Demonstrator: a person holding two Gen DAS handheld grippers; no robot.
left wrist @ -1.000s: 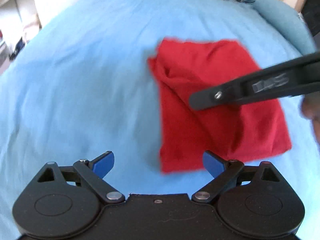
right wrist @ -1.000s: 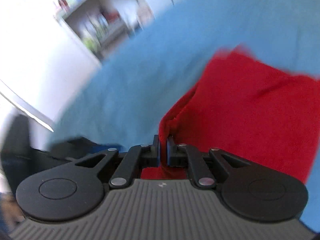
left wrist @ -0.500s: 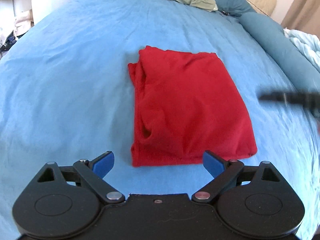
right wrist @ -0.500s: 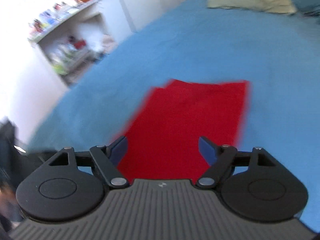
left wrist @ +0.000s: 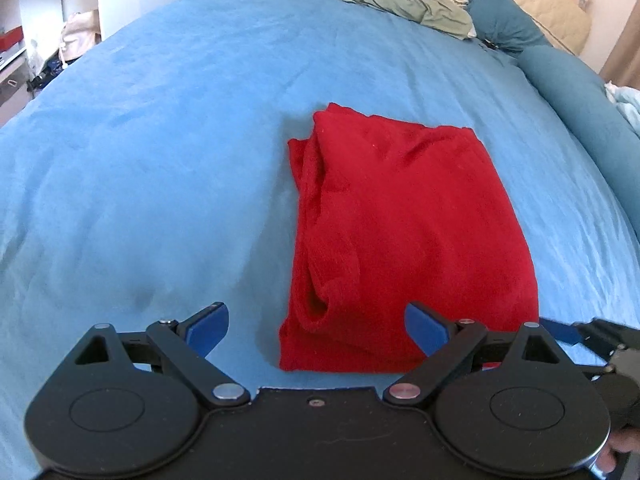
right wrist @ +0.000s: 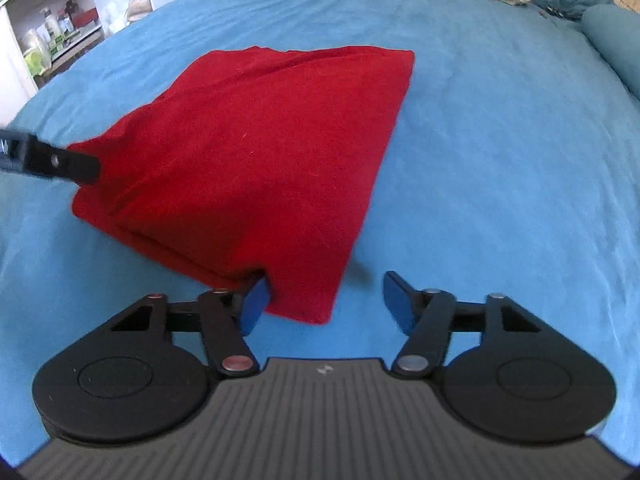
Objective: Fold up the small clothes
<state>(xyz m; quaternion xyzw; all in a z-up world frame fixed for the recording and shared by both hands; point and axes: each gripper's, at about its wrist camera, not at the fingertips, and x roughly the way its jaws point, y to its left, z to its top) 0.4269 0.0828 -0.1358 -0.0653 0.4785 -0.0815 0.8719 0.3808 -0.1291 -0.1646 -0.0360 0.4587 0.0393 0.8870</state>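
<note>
A red garment lies folded into a rough rectangle on the blue bedsheet. My left gripper is open, its blue pads at the garment's near left corner, holding nothing. In the right wrist view the same garment lies ahead. My right gripper is open at its near right corner, the left pad touching the cloth edge. A finger of the left gripper shows at the garment's left corner.
Pillows and a teal bolster lie at the head and right side of the bed. White shelves with bottles stand beyond the bed's left edge.
My right gripper let go of the garment, opened and drew back to its near right corner. The garment now lies flat, folded over. My left gripper backed slightly to the near left corner.
</note>
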